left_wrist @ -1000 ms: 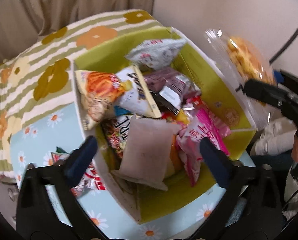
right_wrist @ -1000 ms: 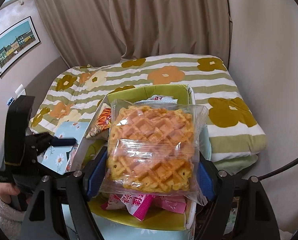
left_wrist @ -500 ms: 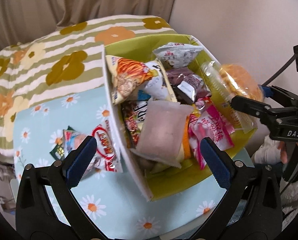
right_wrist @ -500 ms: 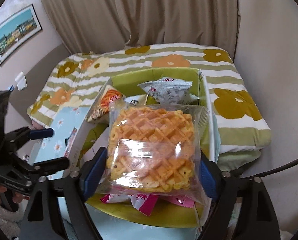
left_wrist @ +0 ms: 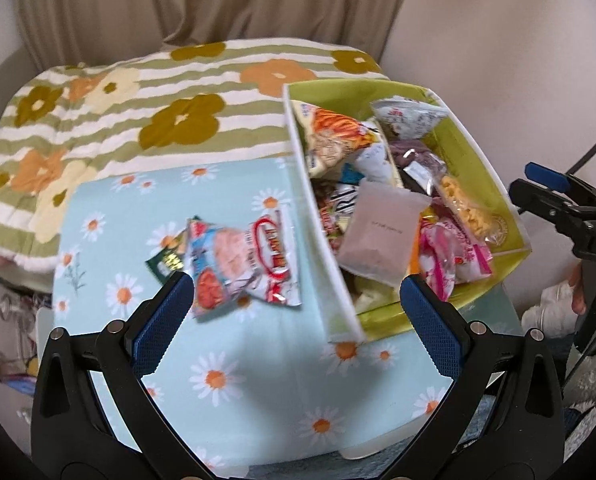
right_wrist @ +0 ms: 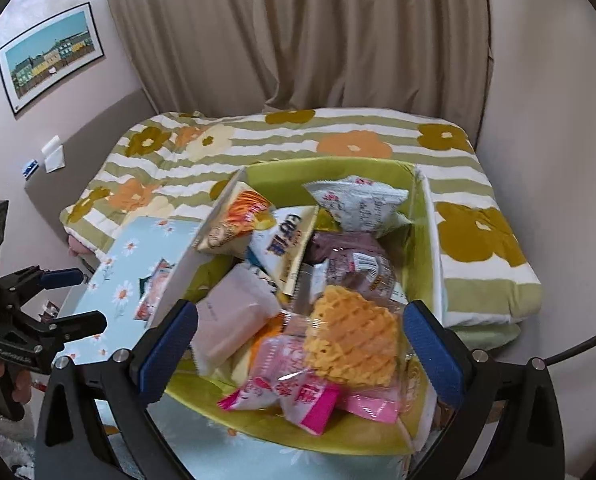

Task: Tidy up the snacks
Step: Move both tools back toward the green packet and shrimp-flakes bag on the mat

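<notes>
Right wrist view shows the right gripper (right_wrist: 298, 356) spread wide, jaws just opened, the waffle pack (right_wrist: 351, 340) dropped inside the green box (right_wrist: 329, 168). Next, the left gripper (left_wrist: 298, 316), also spread, should straddle the red-and-white snack bag (left_wrist: 246, 264) left of the box and pinch its middle.

One green box (right_wrist: 419, 216), about nine snack packets inside it, two packets (left_wrist: 246, 264) on the daisy cloth (left_wrist: 234, 376), two grippers.

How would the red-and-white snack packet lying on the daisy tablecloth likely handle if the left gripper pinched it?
The red-and-white snack packet looks like thin, crinkled film, so it would probably flex and sag rather than stay flat. Its glossy surface may slip between the fingers. It lies flat on the tablecloth, so it seems light and unlikely to roll.
</notes>
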`<state>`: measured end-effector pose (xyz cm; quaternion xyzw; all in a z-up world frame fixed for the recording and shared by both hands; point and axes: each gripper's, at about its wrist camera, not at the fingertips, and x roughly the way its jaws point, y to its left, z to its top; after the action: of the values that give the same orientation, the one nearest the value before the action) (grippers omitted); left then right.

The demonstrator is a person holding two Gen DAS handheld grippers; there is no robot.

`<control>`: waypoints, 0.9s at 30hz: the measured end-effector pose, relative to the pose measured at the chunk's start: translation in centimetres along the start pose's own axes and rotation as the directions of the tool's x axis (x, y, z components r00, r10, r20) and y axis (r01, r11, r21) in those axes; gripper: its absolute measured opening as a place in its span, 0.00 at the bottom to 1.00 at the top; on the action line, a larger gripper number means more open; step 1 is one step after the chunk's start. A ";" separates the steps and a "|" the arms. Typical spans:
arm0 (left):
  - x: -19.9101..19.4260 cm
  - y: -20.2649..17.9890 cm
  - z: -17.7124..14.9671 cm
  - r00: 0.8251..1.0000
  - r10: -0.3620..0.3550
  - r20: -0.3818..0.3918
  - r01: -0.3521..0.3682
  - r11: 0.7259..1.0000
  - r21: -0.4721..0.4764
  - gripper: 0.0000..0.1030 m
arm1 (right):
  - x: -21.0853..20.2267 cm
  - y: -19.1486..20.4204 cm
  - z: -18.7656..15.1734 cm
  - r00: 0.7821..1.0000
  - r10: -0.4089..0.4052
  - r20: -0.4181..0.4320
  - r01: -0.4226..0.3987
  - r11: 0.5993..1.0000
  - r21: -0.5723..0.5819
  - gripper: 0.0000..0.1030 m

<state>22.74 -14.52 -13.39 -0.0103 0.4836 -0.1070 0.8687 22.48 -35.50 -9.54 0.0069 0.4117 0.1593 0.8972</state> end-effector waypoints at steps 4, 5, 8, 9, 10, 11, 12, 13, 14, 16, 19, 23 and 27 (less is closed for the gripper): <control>-1.0 1.5 -0.5 1.000 0.025 0.018 -0.025 1.000 -0.015 0.99 | -0.6 1.2 0.3 1.000 0.011 0.024 -0.011 1.000 -0.025 0.99; -1.3 1.9 -0.6 0.999 0.030 0.020 -0.029 0.999 -0.014 0.99 | -0.7 1.6 0.4 0.999 0.014 0.029 -0.013 1.000 -0.027 0.99; -1.9 3.3 -1.0 0.999 0.038 0.027 -0.038 0.999 -0.004 0.99 | -0.8 2.9 0.9 0.999 0.023 0.043 -0.022 0.999 -0.024 0.99; -2.1 3.9 -1.1 0.999 0.040 0.029 -0.040 0.999 0.002 0.99 | -0.8 3.4 1.0 0.999 0.026 0.048 -0.025 0.999 -0.024 0.99; -2.2 4.4 -1.2 0.999 0.042 0.030 -0.042 0.999 0.007 0.99 | -0.7 3.8 1.1 0.998 0.027 0.050 -0.026 0.999 -0.026 0.99; -2.4 5.0 -1.2 0.998 0.047 0.030 -0.047 0.999 0.014 0.99 | -0.7 4.2 1.2 0.998 0.027 0.051 -0.026 0.999 -0.030 0.99; -2.4 5.7 -1.3 0.998 0.052 0.030 -0.052 0.998 0.020 0.99 | -0.5 4.9 1.4 0.998 0.024 0.052 -0.022 0.999 -0.037 0.99; -2.4 6.5 -1.4 0.998 0.054 0.028 -0.054 0.998 0.025 0.99 | -0.3 5.7 1.5 0.998 0.020 0.052 -0.017 0.999 -0.044 0.99; -2.4 7.3 -1.4 0.998 0.051 0.026 -0.052 0.998 0.028 0.99 | 0.0 6.6 1.6 0.998 0.016 0.054 -0.014 0.999 -0.050 0.99; -2.4 9.0 -1.4 0.999 0.042 0.017 -0.043 0.999 0.028 0.99 | 0.5 8.2 1.9 0.998 0.016 0.058 -0.013 0.999 -0.045 0.99; -2.4 11.4 -1.4 1.000 0.029 0.007 -0.029 0.999 0.035 0.99 | 1.6 10.6 2.3 0.998 0.034 0.051 -0.032 0.999 -0.025 0.99; -2.3 14.7 -1.2 1.000 0.015 -0.008 -0.014 0.998 0.053 0.99 | 3.3 13.7 2.5 0.999 0.023 0.031 -0.023 1.000 -0.008 0.99; -1.9 17.6 -0.7 1.000 -0.014 -0.020 0.016 0.998 0.067 0.99 | 5.4 16.2 2.6 0.999 0.030 0.014 -0.030 0.998 0.059 0.99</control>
<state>24.25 3.09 -14.35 0.0164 0.4882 -0.1300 0.8628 23.14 -18.23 -9.46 0.0409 0.4103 0.1603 0.8968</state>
